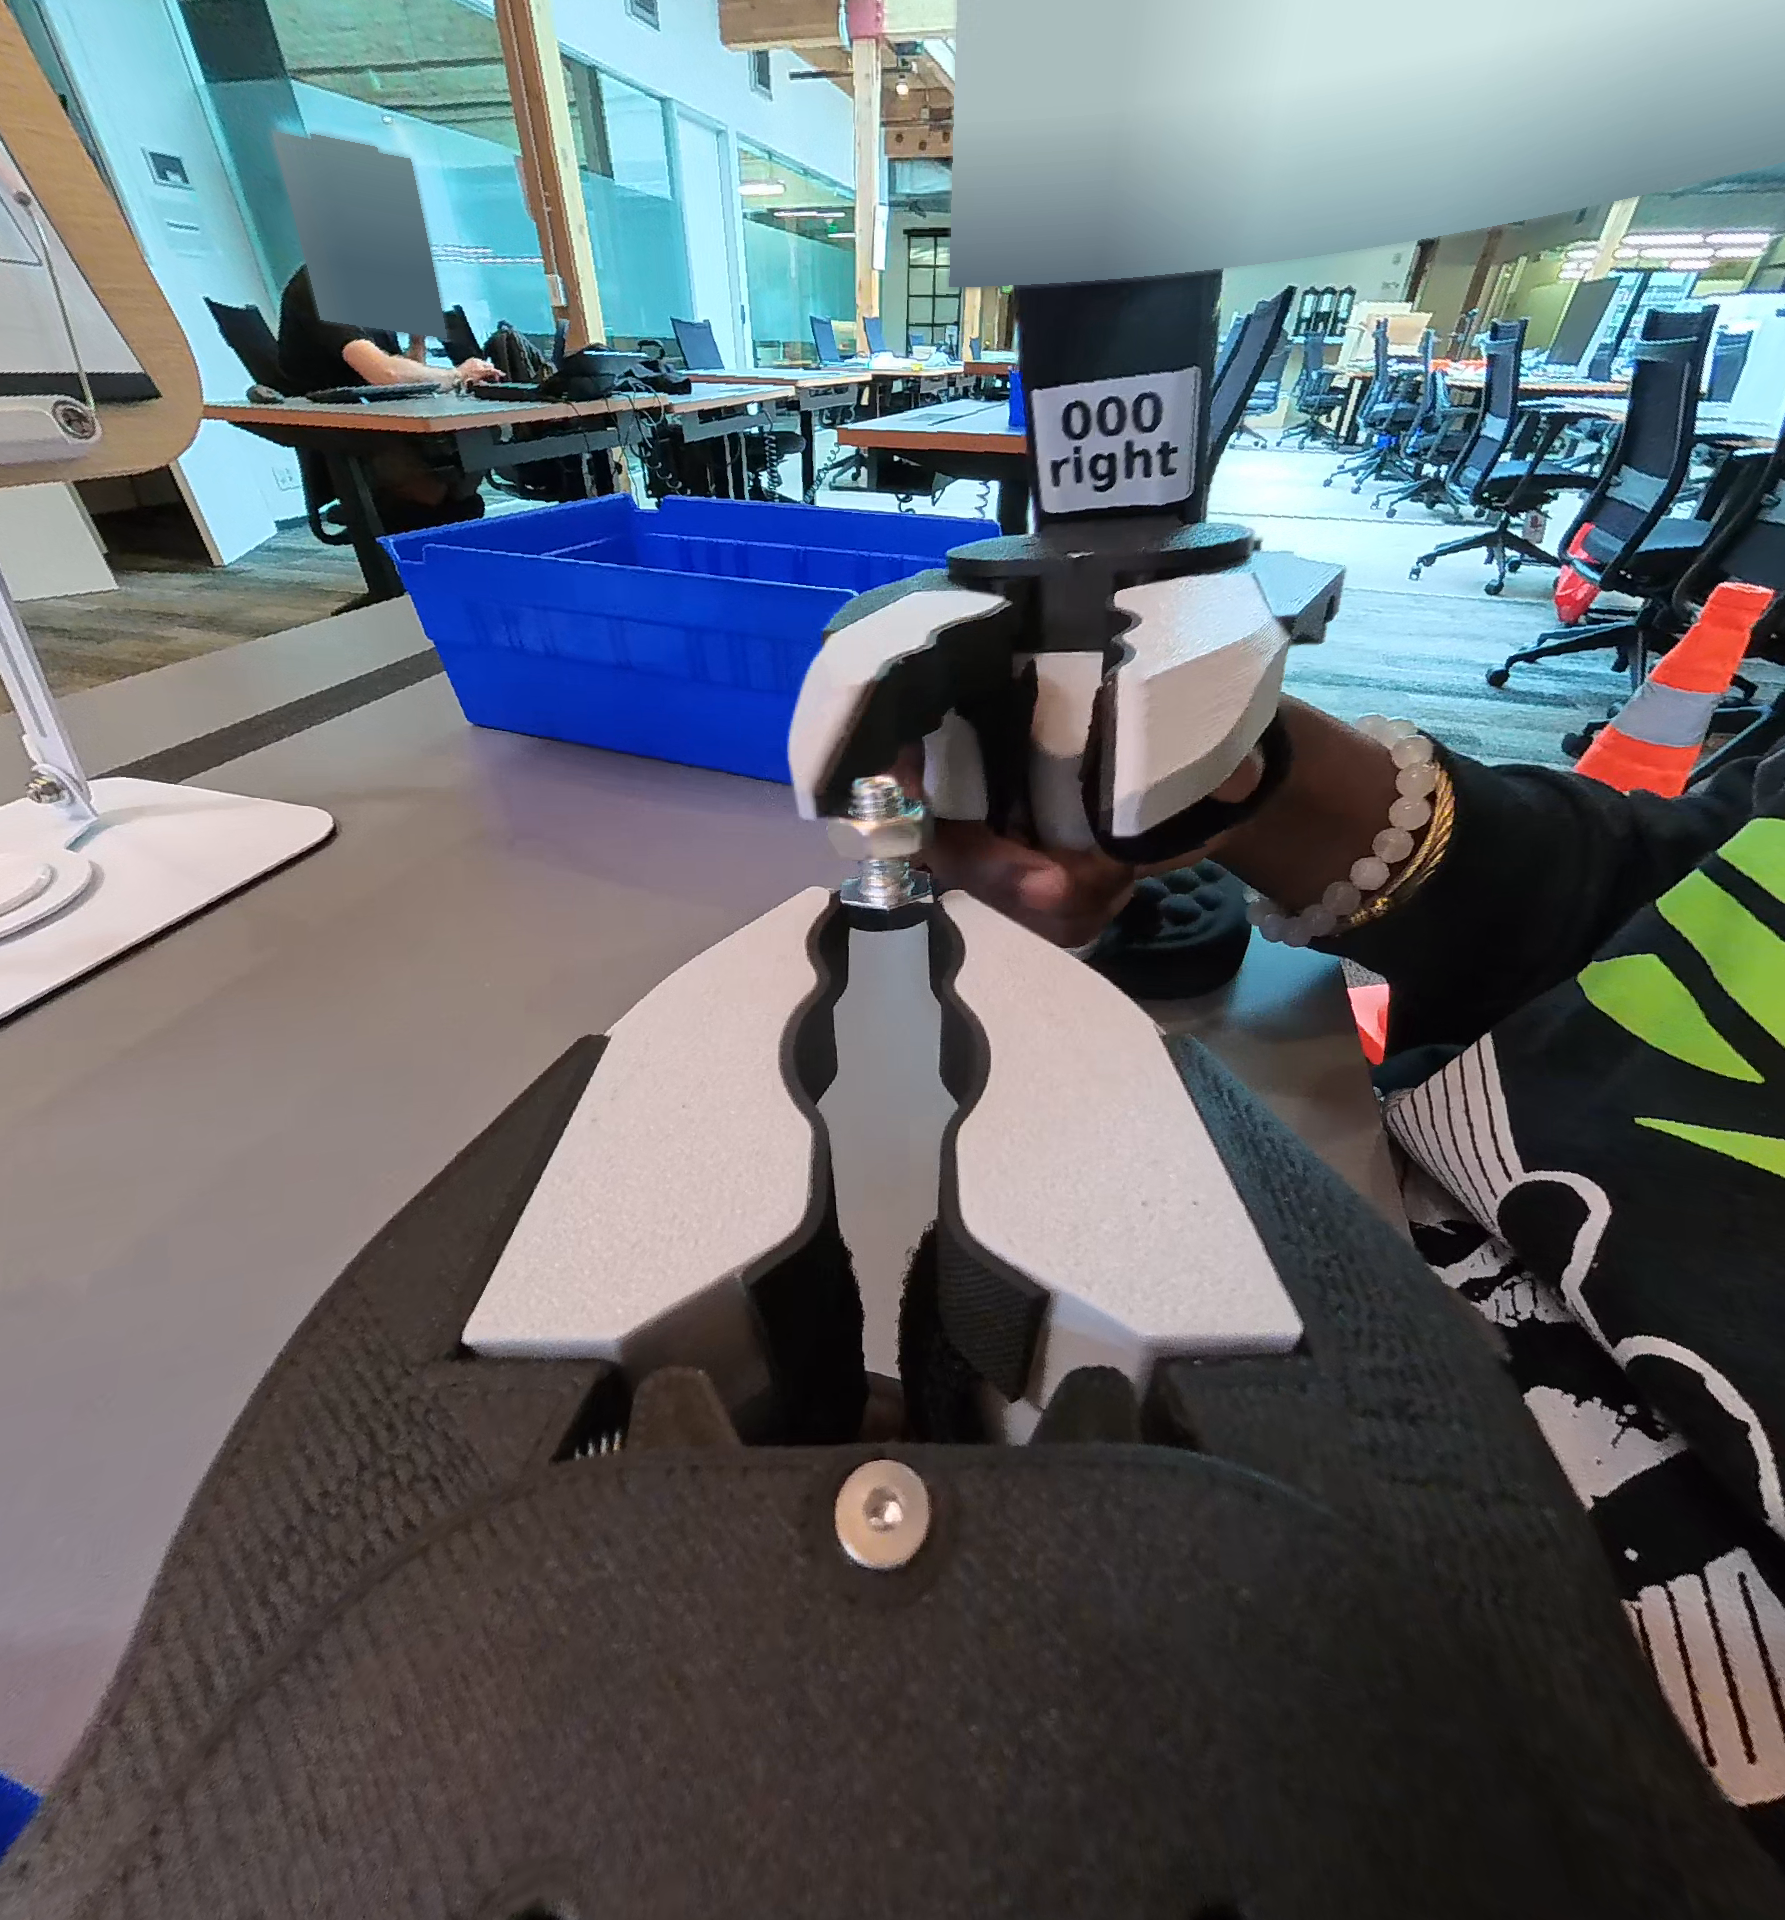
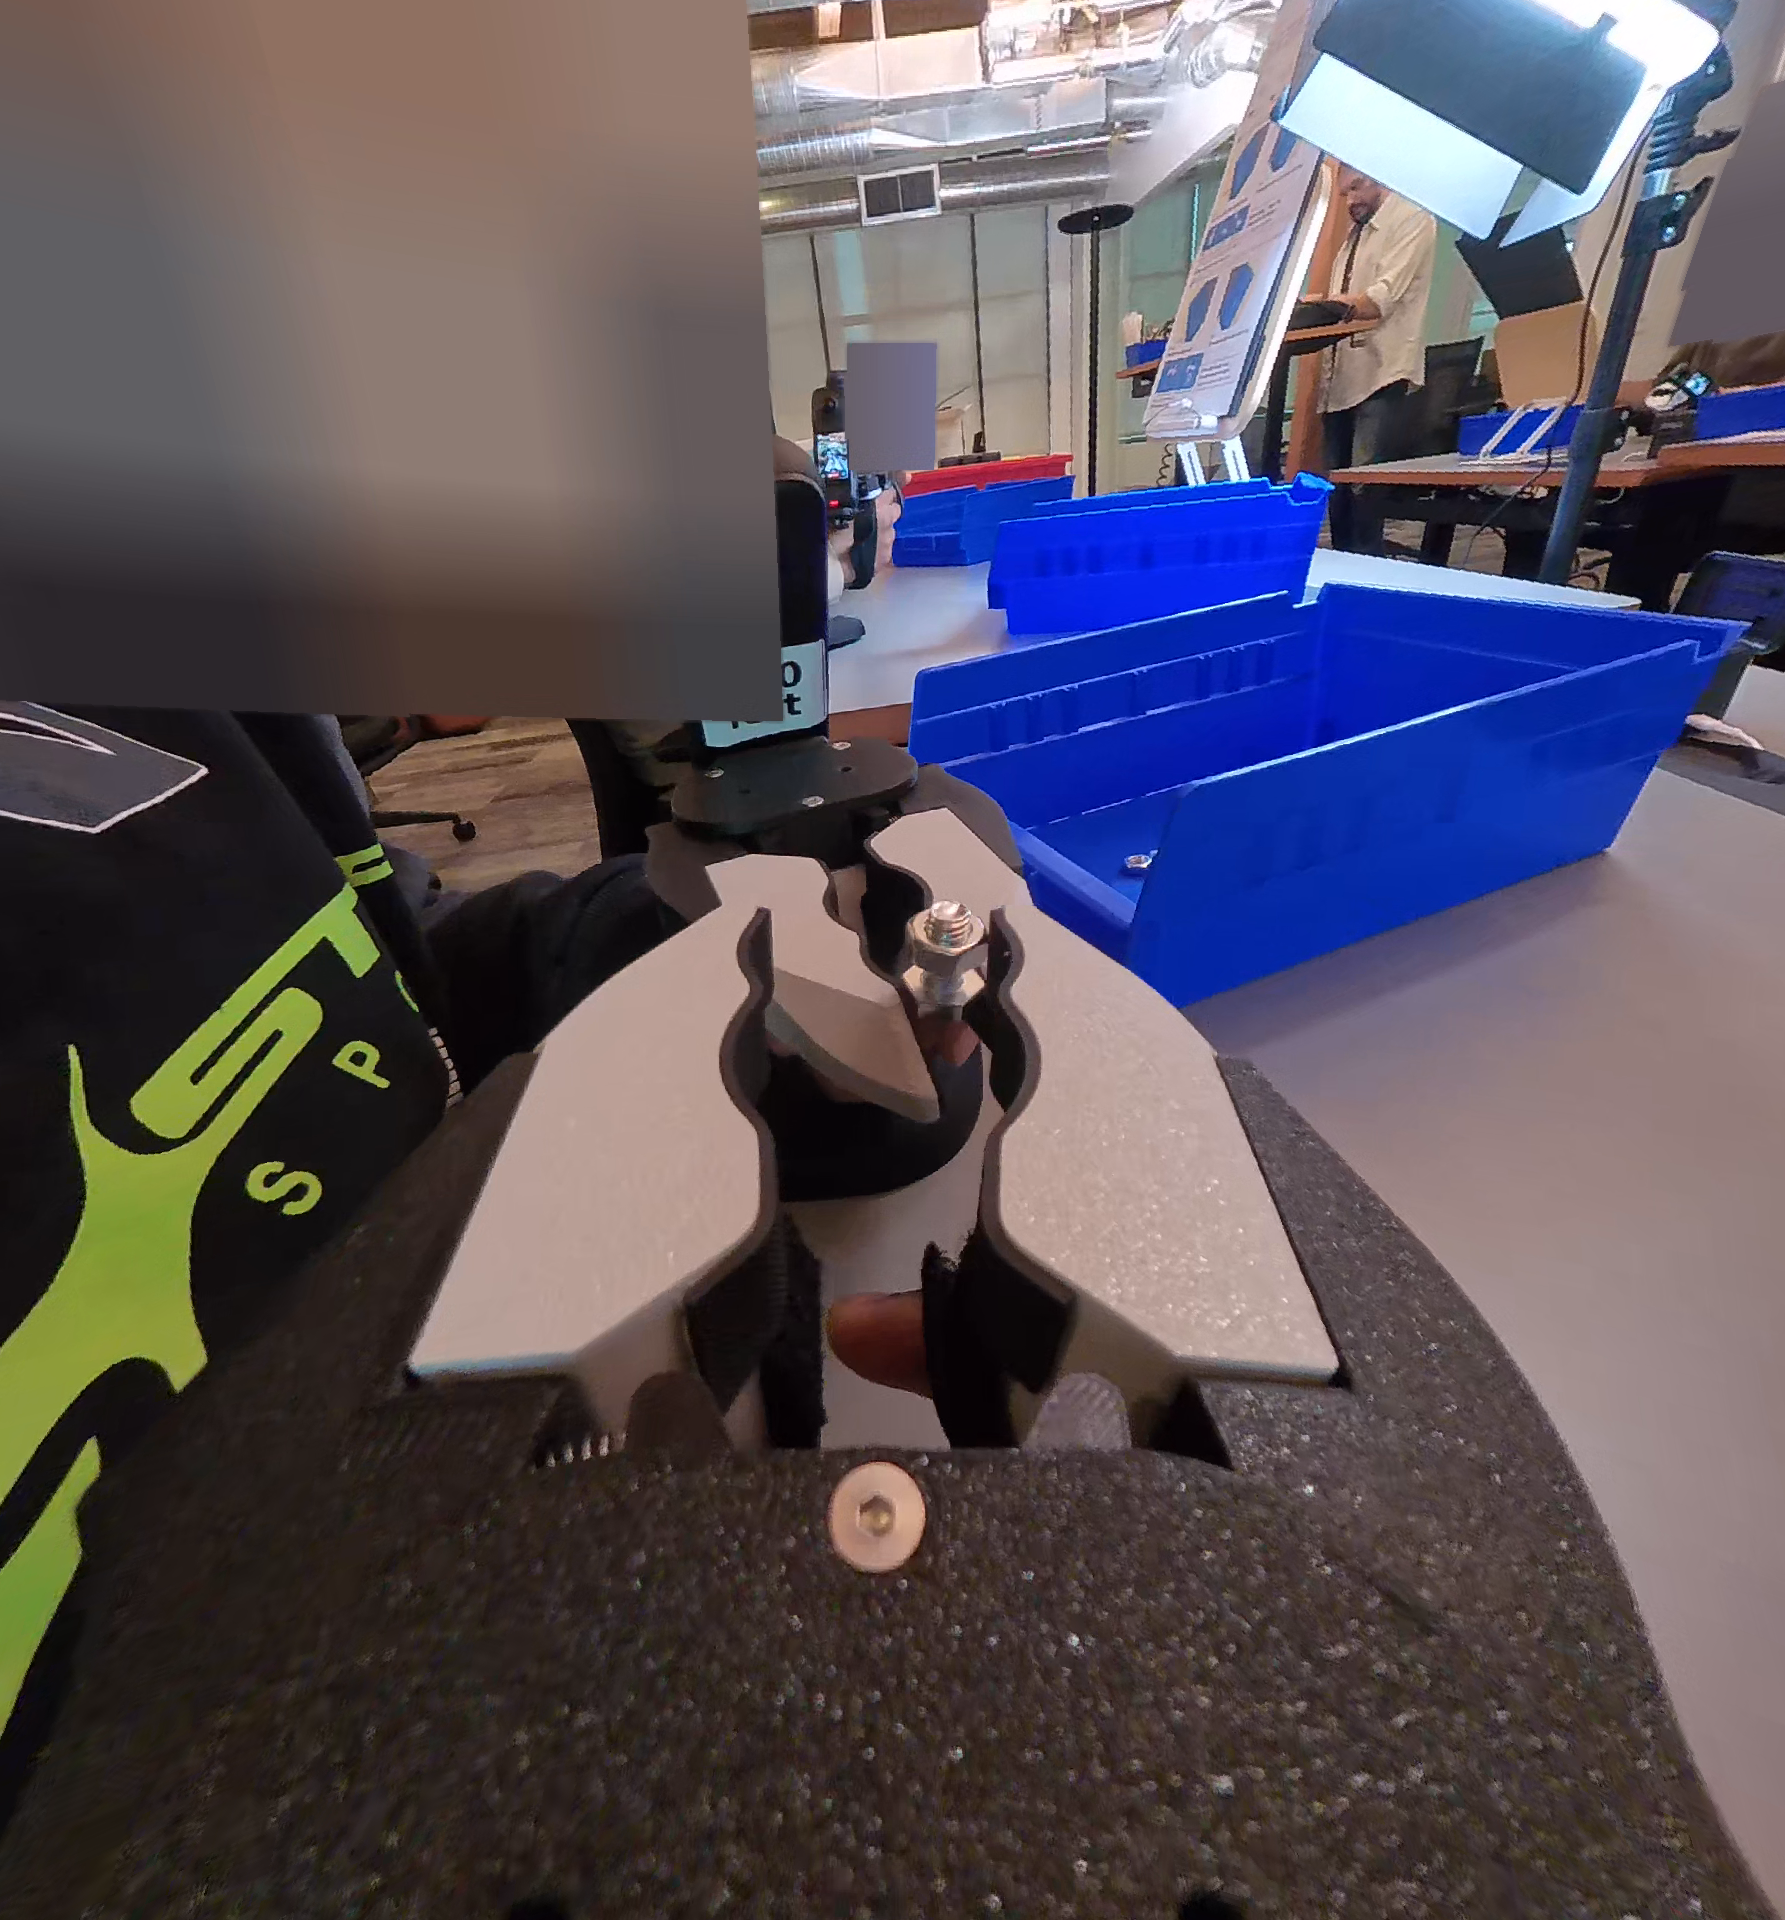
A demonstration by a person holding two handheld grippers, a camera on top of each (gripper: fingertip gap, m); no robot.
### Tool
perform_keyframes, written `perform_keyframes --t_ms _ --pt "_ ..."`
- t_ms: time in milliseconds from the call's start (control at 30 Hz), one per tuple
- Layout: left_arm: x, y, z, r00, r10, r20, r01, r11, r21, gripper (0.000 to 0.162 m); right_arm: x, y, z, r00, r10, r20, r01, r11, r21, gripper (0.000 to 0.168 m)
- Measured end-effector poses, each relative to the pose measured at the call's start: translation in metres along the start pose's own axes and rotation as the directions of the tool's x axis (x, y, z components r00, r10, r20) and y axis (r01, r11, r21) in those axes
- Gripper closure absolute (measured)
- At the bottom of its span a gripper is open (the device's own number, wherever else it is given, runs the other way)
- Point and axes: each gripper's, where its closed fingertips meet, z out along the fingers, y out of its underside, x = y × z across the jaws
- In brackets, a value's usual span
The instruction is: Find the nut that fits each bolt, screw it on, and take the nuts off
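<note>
- Left wrist view: the left gripper [image 1: 883, 909] is closed on the head of an upright bolt [image 1: 880, 844]. The right gripper [image 1: 872, 805] is clamped on the nut [image 1: 875, 831], part-way down the thread, so turning remains. Behind, a blue bin [image 1: 659, 644] sits on the grey tabletop [image 1: 296, 1091] in an open office.
- Right wrist view: a spare nut [image 2: 1137, 860] lies in the bin.

The left gripper [image 1: 885, 906] pinches the head of an upright bolt [image 1: 883, 847] over the grey table [image 1: 368, 997]. The right gripper [image 1: 872, 795], reaching in from above, closes on the nut [image 1: 875, 829] partway down the thread. A blue bin [image 1: 649, 623] sits behind.
</note>
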Motion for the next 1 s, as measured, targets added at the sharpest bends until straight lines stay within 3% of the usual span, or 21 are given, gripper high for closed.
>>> perform_keyframes --t_ms 200,500,767,1000 --pt "-0.001 0.0 0.0 1.0 -0.007 0.003 0.007 1.0 0.0 0.147 -0.001 -0.001 -0.011 1.0 0.009 0.005 -0.01 1.0 0.004 0.144" --pt "-0.001 0.0 0.0 1.0 -0.005 0.003 0.005 1.0 -0.002 0.147 0.002 0.005 0.003 1.0 0.005 -0.003 -0.005 1.0 -0.025 0.128" --pt "-0.001 0.0 0.0 1.0 -0.006 0.005 0.006 1.0 0.001 0.147 -0.004 0.002 -0.011 1.0 0.01 0.016 -0.01 1.0 -0.006 0.146" --pt "0.0 0.0 0.0 1.0 0.0 0.0 0.0 1.0 -0.001 0.147 0.005 0.003 -0.003 1.0 -0.002 -0.023 0.002 1.0 -0.003 0.132"
